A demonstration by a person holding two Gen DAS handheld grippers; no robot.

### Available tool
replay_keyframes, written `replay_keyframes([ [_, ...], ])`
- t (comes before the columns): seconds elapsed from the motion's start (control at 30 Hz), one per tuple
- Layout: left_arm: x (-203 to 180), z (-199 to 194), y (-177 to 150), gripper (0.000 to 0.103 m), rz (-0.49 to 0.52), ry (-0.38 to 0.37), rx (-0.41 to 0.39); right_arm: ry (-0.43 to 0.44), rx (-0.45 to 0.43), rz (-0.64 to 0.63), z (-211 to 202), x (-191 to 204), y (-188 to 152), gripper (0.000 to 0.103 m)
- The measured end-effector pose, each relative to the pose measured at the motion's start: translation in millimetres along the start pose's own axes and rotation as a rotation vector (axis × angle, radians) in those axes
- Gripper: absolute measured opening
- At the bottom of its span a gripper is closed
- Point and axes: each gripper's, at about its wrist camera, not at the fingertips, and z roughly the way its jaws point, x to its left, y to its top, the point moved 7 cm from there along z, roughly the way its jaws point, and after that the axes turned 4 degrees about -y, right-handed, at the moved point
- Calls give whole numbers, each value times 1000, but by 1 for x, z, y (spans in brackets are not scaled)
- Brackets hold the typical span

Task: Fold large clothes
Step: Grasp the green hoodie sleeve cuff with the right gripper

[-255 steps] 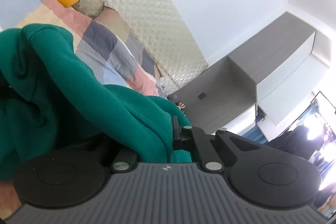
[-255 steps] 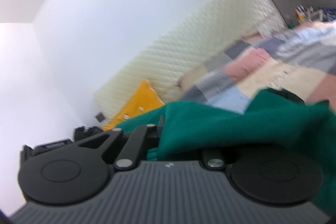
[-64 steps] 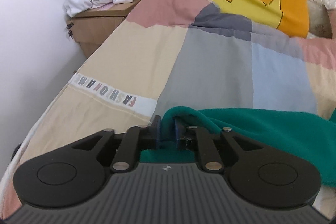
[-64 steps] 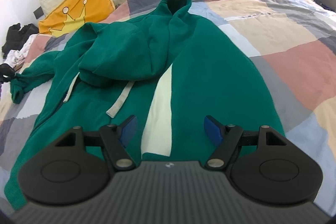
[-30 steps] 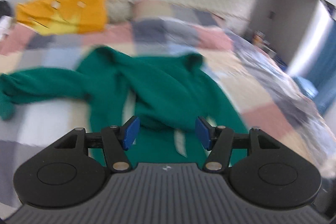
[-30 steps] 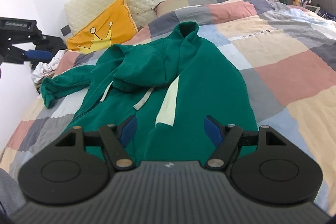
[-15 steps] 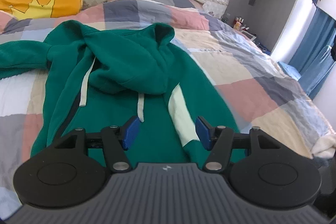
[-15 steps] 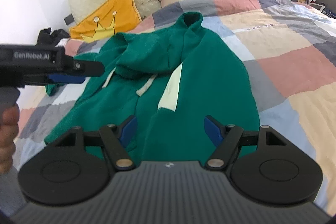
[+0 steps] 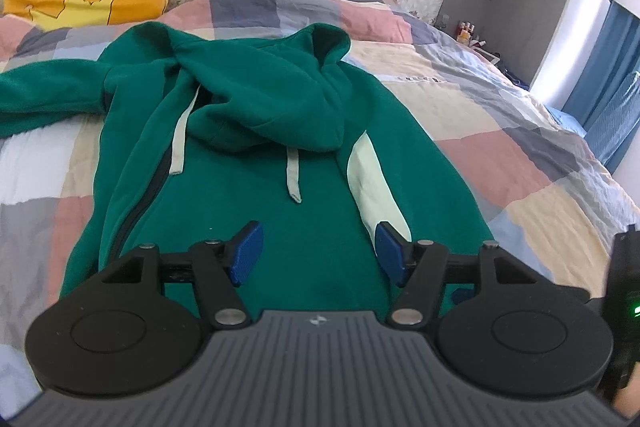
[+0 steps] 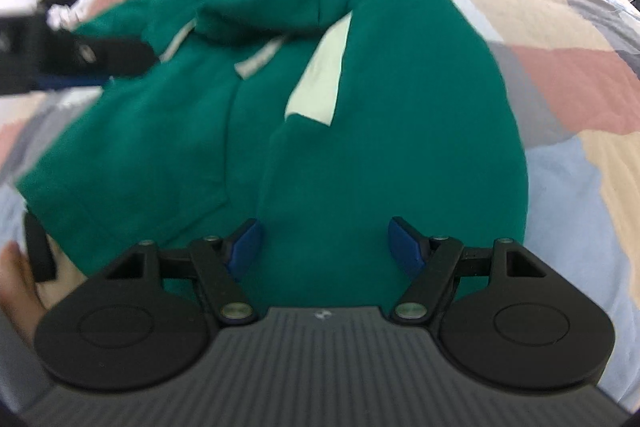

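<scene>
The green hoodie (image 9: 320, 155) lies flat on the bed (image 9: 540, 187), and both my left claw (image 9: 316, 251) and right claw (image 10: 324, 247) are spread wide, holding nothing. It looks thick, soft and floppy, so I think I should pinch it at the bottom edge. Only my left view shows the sleeve (image 9: 44, 95) stretched out sideways; my right view is blurry.
</scene>
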Motion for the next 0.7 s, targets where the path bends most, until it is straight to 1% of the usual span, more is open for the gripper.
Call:
replay_keyframes([
  [0.03,0,0,0,68,-4,1,-1,-3,5,-4,2,1,-1,73],
  [0.07,1,-1,0,68,-9,-1,-3,-5,8,-7,2,1,-2,70],
  [0.1,2,-2,0,68,-15,-4,-3,-5,8,-12,2,2,-2,62],
  [0.13,2,-3,-1,68,-22,-7,-3,-6,9,-17,2,2,-3,57],
  [0.17,2,-3,-1,68,-28,-9,-2,-11,9,-18,1,2,-4,41],
  [0.2,2,-4,-2,68,-32,-12,-2,-17,4,-13,-1,1,-4,28],
  [0.23,1,-4,-3,68,-32,-11,-3,-18,-5,-1,-4,-1,-3,23],
  [0.27,2,-5,-4,68,-30,-7,-5,-15,-23,25,-9,-5,-1,14],
  [0.3,1,-5,-5,68,-29,-3,-5,-12,-42,51,-15,-10,1,11],
  [0.37,2,-5,-6,68,-28,-1,-4,-9,-92,111,-29,-21,8,8],
  [0.47,3,-4,-8,68,-37,5,1,-29,-163,170,-49,-38,16,7],
  [0.7,4,2,-12,68,-81,9,16,-40,-281,324,-77,-83,28,6],
])
